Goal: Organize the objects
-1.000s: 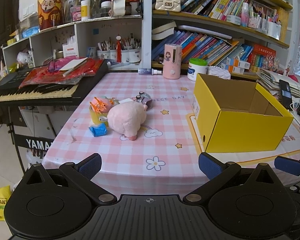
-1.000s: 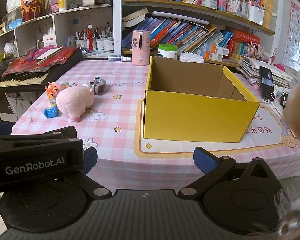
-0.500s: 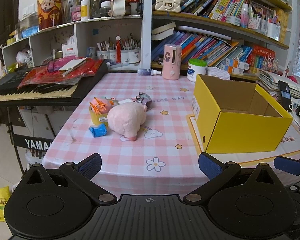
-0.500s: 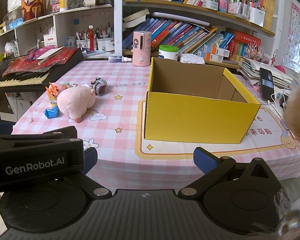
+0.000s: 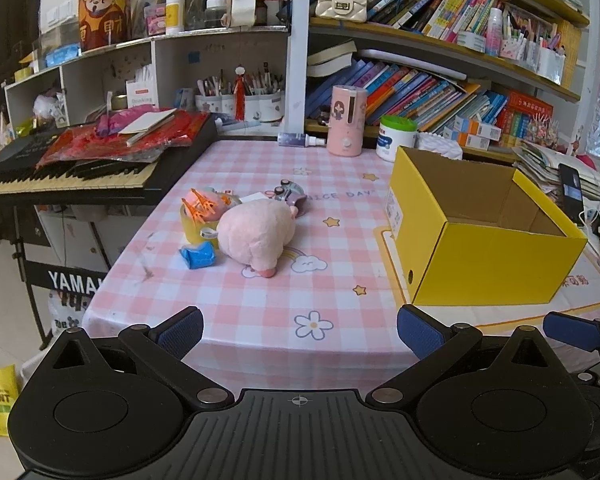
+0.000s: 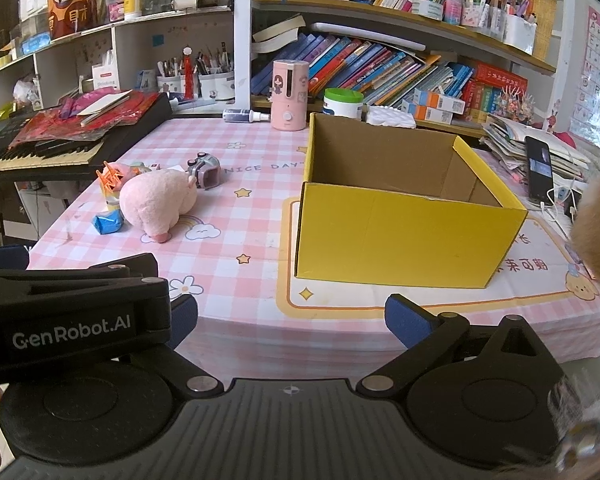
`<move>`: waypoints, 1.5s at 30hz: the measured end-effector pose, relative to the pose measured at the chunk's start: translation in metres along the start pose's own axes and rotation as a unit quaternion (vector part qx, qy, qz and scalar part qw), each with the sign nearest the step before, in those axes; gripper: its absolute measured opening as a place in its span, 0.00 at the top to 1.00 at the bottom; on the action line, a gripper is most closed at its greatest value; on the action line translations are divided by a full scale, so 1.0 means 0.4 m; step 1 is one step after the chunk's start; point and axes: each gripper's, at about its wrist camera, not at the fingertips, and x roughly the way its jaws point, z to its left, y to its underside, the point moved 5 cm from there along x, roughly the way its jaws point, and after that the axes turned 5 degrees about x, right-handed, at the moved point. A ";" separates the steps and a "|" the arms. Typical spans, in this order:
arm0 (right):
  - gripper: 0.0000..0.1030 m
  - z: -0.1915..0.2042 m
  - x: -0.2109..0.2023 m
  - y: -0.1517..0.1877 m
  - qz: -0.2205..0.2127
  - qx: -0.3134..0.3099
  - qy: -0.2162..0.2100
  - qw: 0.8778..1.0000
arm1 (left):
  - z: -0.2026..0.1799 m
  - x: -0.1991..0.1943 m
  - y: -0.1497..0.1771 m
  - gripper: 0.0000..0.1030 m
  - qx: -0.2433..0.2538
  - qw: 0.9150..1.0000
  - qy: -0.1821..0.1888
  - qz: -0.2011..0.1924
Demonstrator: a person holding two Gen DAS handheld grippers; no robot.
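An open yellow cardboard box (image 5: 476, 248) (image 6: 400, 248) stands empty on the right of the pink checked table. To its left lie a pink plush toy (image 5: 256, 236) (image 6: 156, 202), a blue wrapped item (image 5: 197, 255) (image 6: 107, 223), a yellow cup with orange clips (image 5: 196, 220) (image 6: 110, 184) and a small grey-purple toy (image 5: 290, 196) (image 6: 205, 170). My left gripper (image 5: 300, 330) is open and empty, at the table's near edge, short of the toys. My right gripper (image 6: 290, 318) is open and empty, in front of the box. The left gripper's body (image 6: 68, 316) hides its left finger.
A black keyboard (image 5: 72, 168) with red bags on it stands at the table's left. A pink dispenser (image 5: 346, 120), a green-lidded tub (image 5: 396, 138) and a small bottle (image 5: 300, 139) stand at the back edge. Crowded shelves rise behind. A phone (image 6: 538, 168) lies on papers at the right.
Both grippers have crept slightly forward toward the table. Nothing on the table has moved.
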 end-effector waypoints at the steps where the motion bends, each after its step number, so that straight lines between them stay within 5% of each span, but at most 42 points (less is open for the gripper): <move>1: 0.02 0.001 0.000 0.000 -0.001 -0.001 0.000 1.000 | 0.002 0.003 0.000 0.00 -0.003 1.000 0.003 0.002; 26: 0.02 0.031 -0.010 -0.016 -0.020 -0.013 -0.002 1.000 | 0.042 -0.009 -0.011 0.00 -0.003 1.000 0.005 -0.022; 45: 0.02 0.167 0.019 -0.030 -0.039 -0.086 -0.072 0.993 | 0.193 -0.009 0.024 0.01 -0.073 0.996 -0.048 -0.021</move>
